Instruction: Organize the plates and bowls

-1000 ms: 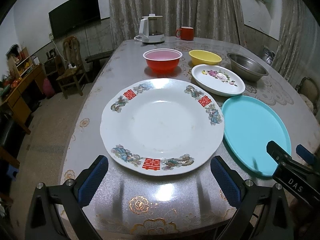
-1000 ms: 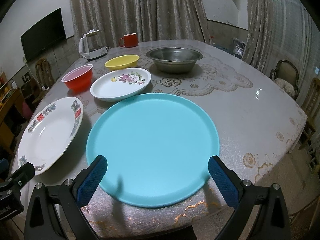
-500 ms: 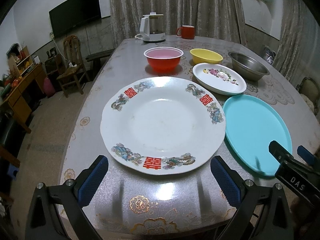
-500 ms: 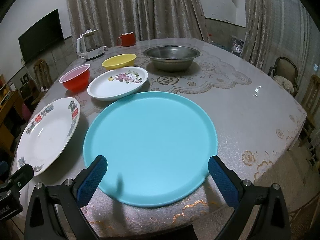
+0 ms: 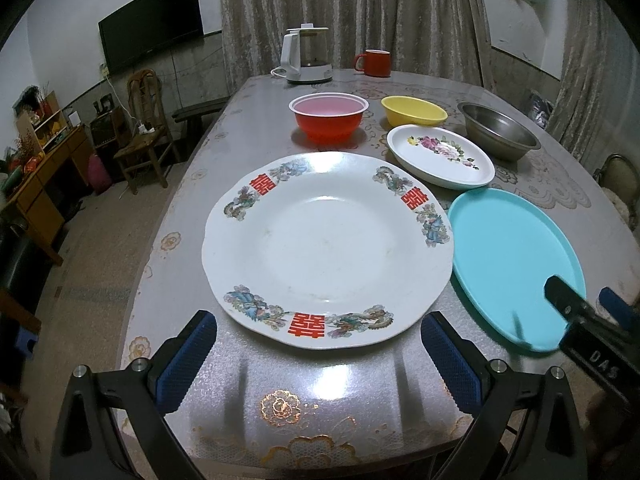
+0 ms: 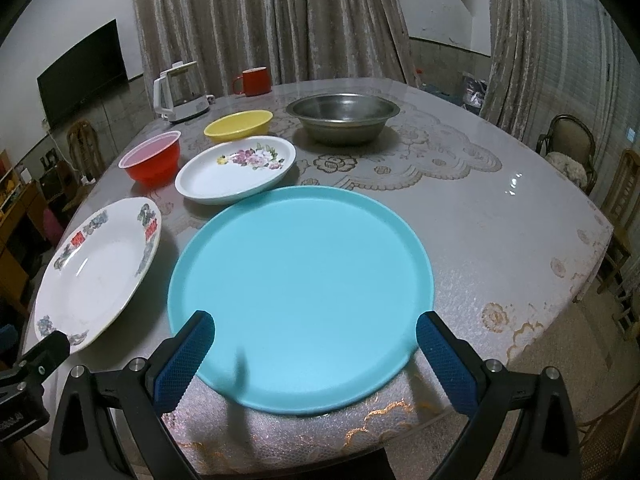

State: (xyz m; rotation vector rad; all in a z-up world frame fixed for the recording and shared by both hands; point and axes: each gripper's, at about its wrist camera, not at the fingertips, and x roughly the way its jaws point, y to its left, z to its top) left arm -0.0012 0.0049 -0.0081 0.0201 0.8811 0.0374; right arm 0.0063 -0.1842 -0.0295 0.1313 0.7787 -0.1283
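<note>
A large white plate with red characters [image 5: 326, 246] lies on the table just ahead of my open, empty left gripper [image 5: 318, 360]; it also shows in the right wrist view [image 6: 100, 268]. A round turquoise plate [image 6: 300, 292] lies to its right, its near rim between the fingers of my open, empty right gripper [image 6: 314, 360]; it also shows in the left wrist view [image 5: 512, 256]. Behind stand a white flowered oval dish [image 5: 440, 156], a red bowl [image 5: 328, 118], a yellow bowl [image 5: 412, 110] and a steel bowl [image 6: 342, 116].
A white kettle [image 5: 306, 56] and a red mug [image 5: 374, 63] stand at the table's far end. The table [image 6: 500, 216] has a patterned cover. Chairs [image 5: 146, 124] stand left of the table and another chair [image 6: 568, 152] to the right.
Both grippers have drifted slightly; the plates sit a little higher and further in the views. Nothing was taken hold of or moved on the table.
</note>
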